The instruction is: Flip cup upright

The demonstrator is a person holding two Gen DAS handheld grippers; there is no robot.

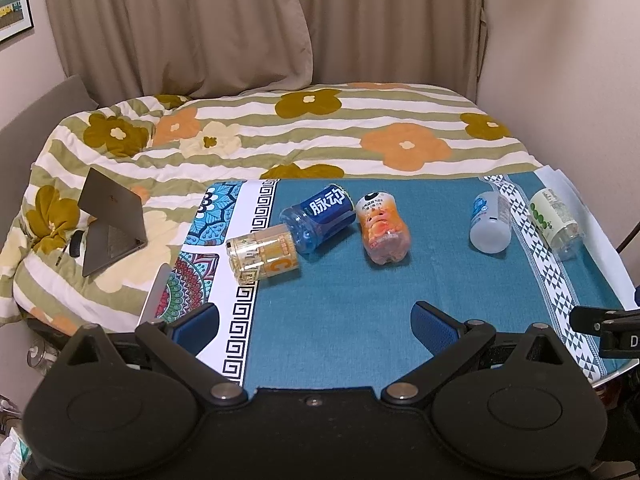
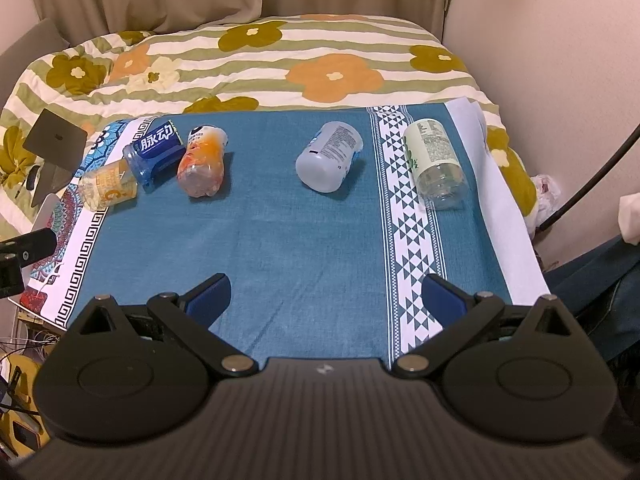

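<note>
Several bottle-like cups lie on their sides on a teal cloth (image 1: pixel 340 292) (image 2: pixel 280 232). From left: a yellow-labelled one (image 1: pixel 262 256) (image 2: pixel 108 190), a blue one (image 1: pixel 320 218) (image 2: pixel 154 152), an orange one (image 1: pixel 384 228) (image 2: pixel 204 164), a white one (image 1: pixel 491 222) (image 2: pixel 329 156) and a green-labelled clear one (image 1: pixel 557 222) (image 2: pixel 434 162). My left gripper (image 1: pixel 316 326) is open and empty, near the cloth's front, well short of the cups. My right gripper (image 2: pixel 326 300) is open and empty, also at the front.
The cloth covers a table in front of a bed with a flowered quilt (image 1: pixel 280 136). A half-open laptop (image 1: pixel 110 224) (image 2: pixel 54 148) stands on the bed at left. A curtain (image 1: pixel 240 20) hangs behind. A wall (image 2: pixel 560 60) is at right.
</note>
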